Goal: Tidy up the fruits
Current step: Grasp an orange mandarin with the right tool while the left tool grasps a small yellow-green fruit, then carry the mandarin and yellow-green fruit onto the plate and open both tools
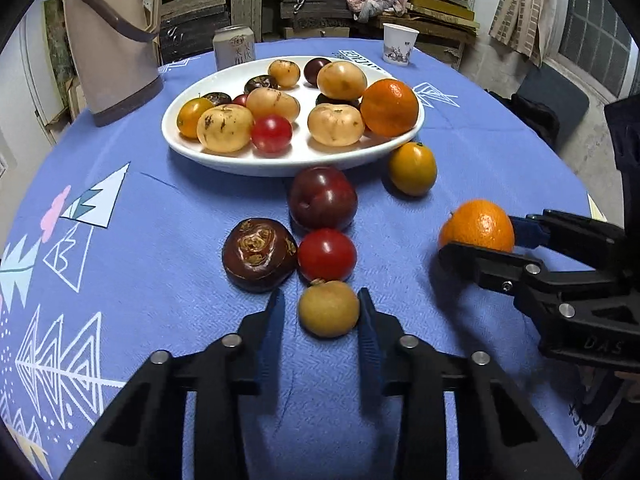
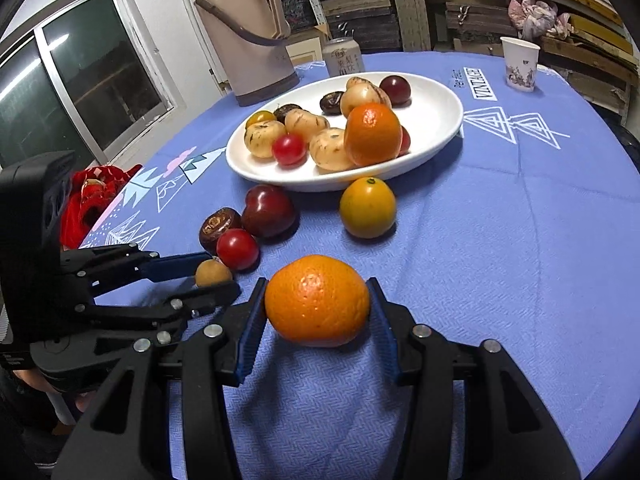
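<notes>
A beige thermos jug (image 2: pixel 248 36), a drink can (image 1: pixel 234 46) and a paper cup (image 2: pixel 519 63) stand on the blue tablecloth (image 2: pixel 500 240).

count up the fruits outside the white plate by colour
round orange mandarin: 1
round yellow-orange fruit: 1
dark purple-red plum: 1
glossy red cherry tomato: 1
dark brown water chestnut: 1
small tan round fruit: 1
total: 6
</notes>
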A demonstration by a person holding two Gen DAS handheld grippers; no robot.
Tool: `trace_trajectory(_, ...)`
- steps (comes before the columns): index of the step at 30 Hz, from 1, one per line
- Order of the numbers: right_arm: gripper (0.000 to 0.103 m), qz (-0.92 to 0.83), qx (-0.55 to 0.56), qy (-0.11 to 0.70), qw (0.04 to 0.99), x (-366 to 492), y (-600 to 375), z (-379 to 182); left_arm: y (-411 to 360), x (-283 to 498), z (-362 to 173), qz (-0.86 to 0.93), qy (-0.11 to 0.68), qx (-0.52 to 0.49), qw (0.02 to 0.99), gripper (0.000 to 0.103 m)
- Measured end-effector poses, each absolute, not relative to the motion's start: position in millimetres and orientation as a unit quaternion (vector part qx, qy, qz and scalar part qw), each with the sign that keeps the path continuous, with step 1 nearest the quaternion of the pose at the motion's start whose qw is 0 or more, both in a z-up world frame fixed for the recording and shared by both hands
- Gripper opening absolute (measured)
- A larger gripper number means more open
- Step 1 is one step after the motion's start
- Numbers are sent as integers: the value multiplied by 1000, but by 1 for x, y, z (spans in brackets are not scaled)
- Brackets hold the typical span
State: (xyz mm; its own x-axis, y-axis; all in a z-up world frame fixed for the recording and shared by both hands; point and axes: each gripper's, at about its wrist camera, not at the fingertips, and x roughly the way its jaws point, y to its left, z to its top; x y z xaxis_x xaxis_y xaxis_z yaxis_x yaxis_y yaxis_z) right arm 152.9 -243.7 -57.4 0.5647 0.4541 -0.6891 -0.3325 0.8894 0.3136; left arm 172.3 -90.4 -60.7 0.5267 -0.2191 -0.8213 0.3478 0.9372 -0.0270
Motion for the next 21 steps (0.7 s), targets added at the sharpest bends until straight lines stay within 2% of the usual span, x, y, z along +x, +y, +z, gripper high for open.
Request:
trace_trajectory(2, 49, 224, 80, 410, 880, 154, -246, -58, -90, 174, -60, -168, 458, 65, 870, 30)
trace_trajectory(7, 51, 219, 75, 412, 881, 153, -245, -59, -90, 173, -60, -170, 456, 66, 871, 30)
trace_trajectory(9, 47, 211, 58, 410, 886, 151, -241, -57, -87, 172, -59, -171, 459, 60, 870, 30)
trace_trajectory(21, 47, 197, 44, 397, 895, 143, -244, -44, -68, 165, -35, -168, 437, 57, 882, 30)
